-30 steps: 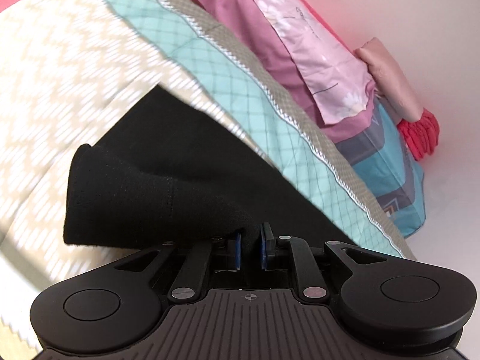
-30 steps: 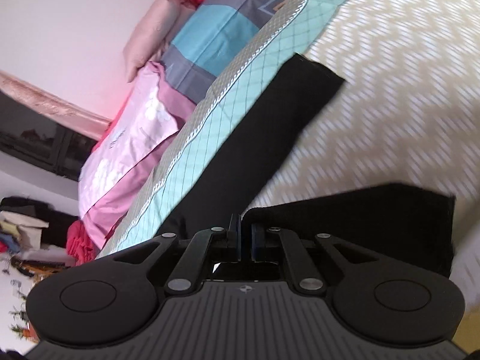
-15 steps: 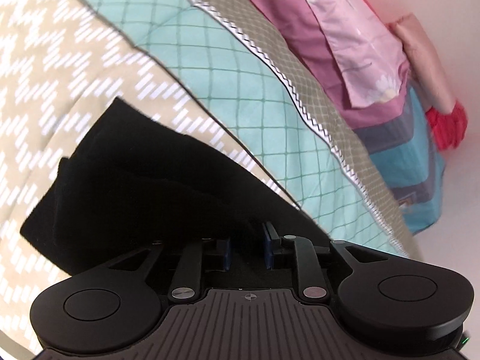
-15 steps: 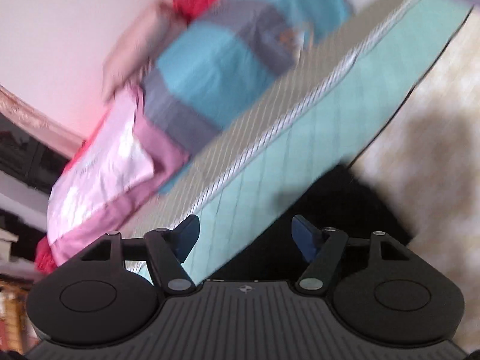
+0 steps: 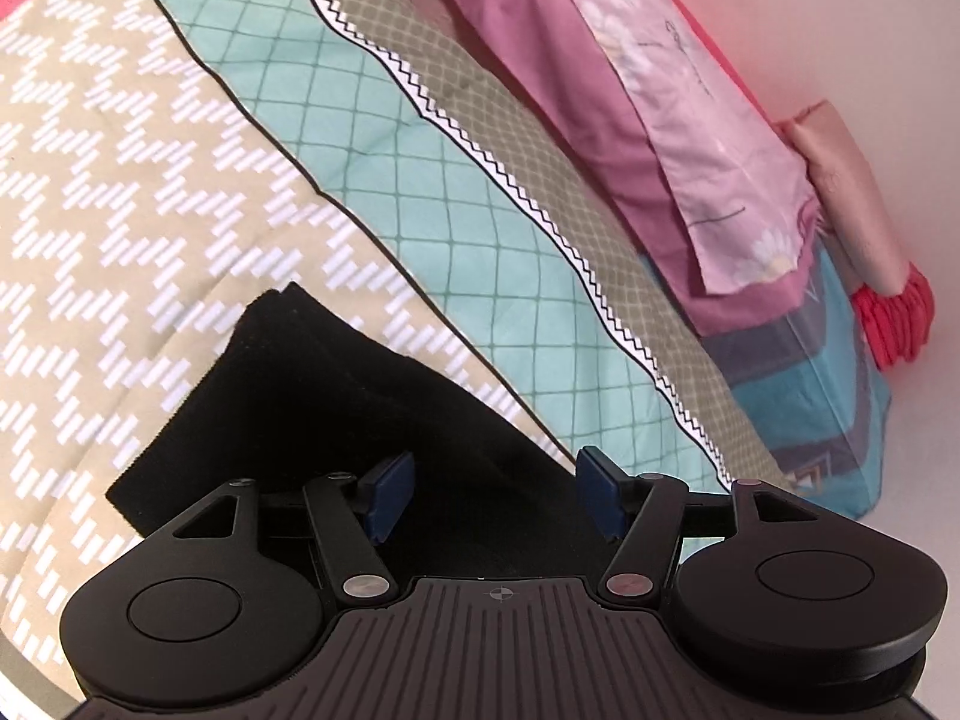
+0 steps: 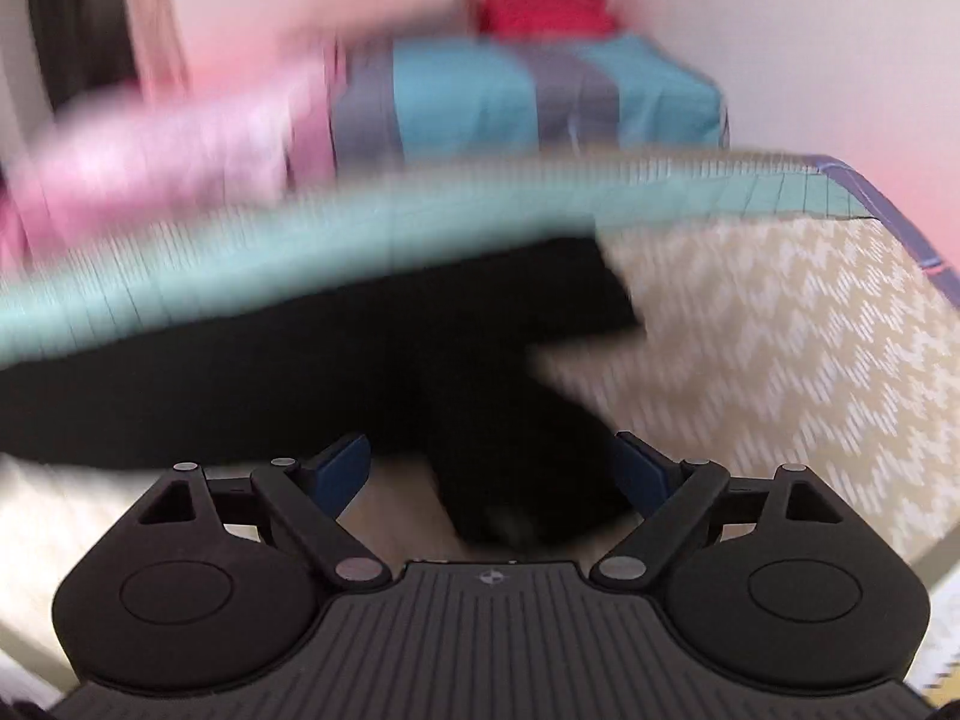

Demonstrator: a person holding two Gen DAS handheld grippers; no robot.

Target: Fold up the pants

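Note:
Black pants lie folded on a beige zigzag-patterned bedspread. In the left wrist view my left gripper hovers over the near part of the pants, its jaws opening wide, blue pads apart and not pressing the cloth. In the blurred right wrist view the pants stretch across the middle, one part running down between my right gripper's fingers. Its jaws are opening too, blue pads clear of the cloth.
A teal checked band with a zigzag trim borders the bedspread. Beyond it lie pink bedding, a blue-grey pillow, a pink bolster with a red fringe and a pale wall.
Both grippers were shut on the black pants and have opened, letting the cloth go. The left view shifted across the bed; the right gripper rolled strongly, so the bed's edge now runs level.

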